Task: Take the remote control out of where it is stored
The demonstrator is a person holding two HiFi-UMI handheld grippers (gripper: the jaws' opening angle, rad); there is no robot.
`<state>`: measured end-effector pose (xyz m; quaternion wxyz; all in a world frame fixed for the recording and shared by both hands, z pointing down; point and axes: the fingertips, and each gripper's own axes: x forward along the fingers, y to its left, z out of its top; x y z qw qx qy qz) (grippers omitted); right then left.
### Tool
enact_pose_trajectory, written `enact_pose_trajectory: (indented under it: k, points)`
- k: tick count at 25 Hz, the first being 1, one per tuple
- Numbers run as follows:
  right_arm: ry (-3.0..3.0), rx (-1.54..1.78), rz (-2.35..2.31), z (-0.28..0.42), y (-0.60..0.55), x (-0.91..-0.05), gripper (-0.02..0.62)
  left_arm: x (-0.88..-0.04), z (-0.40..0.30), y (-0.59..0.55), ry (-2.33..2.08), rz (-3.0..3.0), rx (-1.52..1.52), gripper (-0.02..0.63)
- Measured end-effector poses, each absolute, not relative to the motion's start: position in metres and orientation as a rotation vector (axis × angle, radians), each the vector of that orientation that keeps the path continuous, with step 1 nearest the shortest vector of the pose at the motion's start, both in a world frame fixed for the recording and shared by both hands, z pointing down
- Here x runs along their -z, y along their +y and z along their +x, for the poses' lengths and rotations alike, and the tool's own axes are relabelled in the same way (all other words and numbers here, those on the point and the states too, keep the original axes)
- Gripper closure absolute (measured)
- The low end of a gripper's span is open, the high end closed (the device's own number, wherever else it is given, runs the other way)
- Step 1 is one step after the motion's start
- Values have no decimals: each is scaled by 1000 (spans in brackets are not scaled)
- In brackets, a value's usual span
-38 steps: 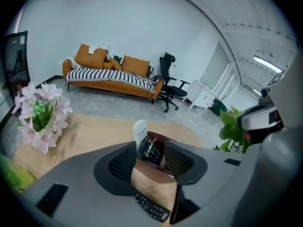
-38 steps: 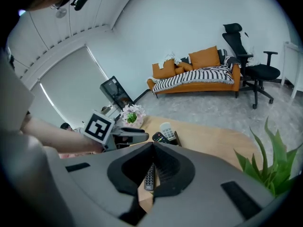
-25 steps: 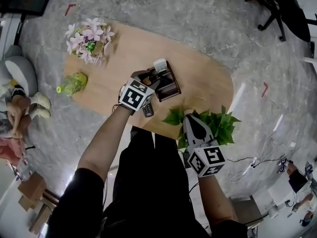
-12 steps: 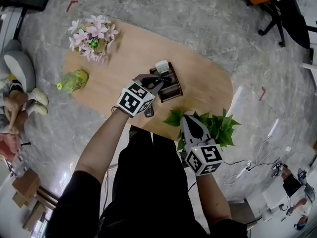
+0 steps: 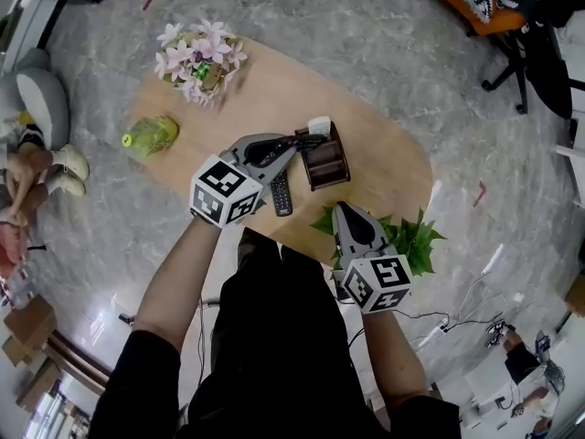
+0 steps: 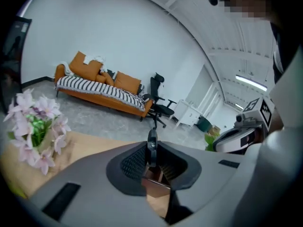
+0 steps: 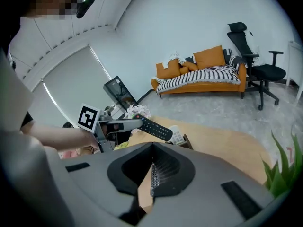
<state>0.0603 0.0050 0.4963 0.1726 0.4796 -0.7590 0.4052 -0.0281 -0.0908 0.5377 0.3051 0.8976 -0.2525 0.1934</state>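
Observation:
My left gripper (image 5: 294,143) is shut on a slim black remote control (image 5: 309,138), which hangs in the air just above and left of the dark wooden holder (image 5: 326,161); its jaws closed on it a moment ago. In the left gripper view the remote (image 6: 151,145) stands edge-on between the pads. From the right gripper view the remote (image 7: 155,128) sticks out level from the left gripper (image 7: 124,123). A white remote (image 5: 319,124) stays in the holder. My right gripper (image 5: 350,212) hovers at the table's near edge, shut and holding nothing.
Another black remote (image 5: 281,193) lies flat on the oval wooden table (image 5: 384,154) near the left gripper. Pink flowers (image 5: 196,60) and a green bottle (image 5: 151,135) sit at the left end. A leafy plant (image 5: 407,240) stands beside the right gripper.
The left gripper, open at the holder a second ago, closed on the black remote and rose with it out of the holder. The right gripper shifted slightly.

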Motion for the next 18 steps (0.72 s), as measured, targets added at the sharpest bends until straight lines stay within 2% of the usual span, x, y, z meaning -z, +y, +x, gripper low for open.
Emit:
enact_pose_trajectory:
  k: [9, 14, 18]
  points:
    - [-2178, -1114, 1235, 24, 5, -505, 588, -578, -157, -76, -1047, 2033, -364, 538]
    - [-2166, -1112, 1184, 10, 11, -515, 588, -620, -200, -53, -1166, 1795, -274, 538]
    - [-2158, -1112, 1153, -3, 16, -520, 588, -649, -228, -39, -1240, 1561, -81, 538]
